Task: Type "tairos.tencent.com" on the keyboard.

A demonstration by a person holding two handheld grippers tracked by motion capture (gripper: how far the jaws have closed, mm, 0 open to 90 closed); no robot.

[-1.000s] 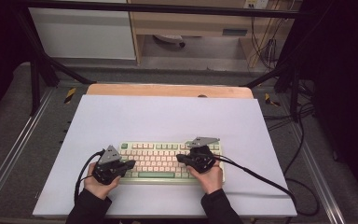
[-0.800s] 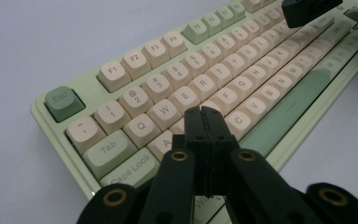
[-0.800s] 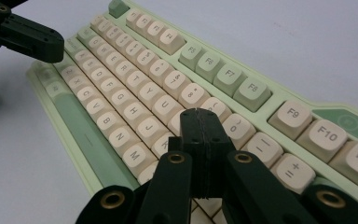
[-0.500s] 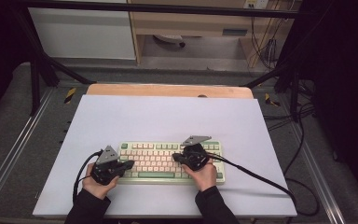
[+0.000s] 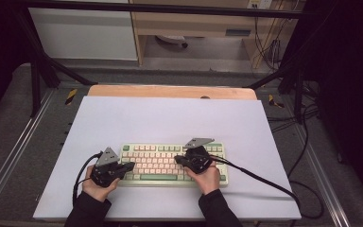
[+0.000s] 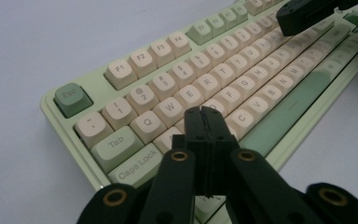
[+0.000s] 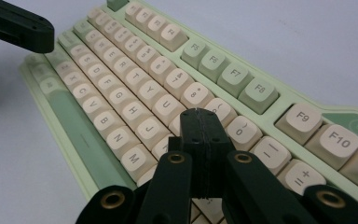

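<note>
Hovering over keyboard [image 5: 172, 163], long axis running left-right near table's [image 5: 170, 118] front edge | left gripper [image 6: 208, 114] jaws pressed together, tip above keyboard's left letter keys | right gripper [image 7: 200, 116] jaws together, above keyboard's right letter keys | each hand nearest its own half.

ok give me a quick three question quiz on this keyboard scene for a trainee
1. True or false: the left gripper has its jaws shut.
2. Which key row is the right gripper tip nearest? A) function keys B) letter keys near I, O and K C) space bar
3. What colour is the Esc key on the keyboard?

Key: 1 true. 2 B. 3 green.
</note>
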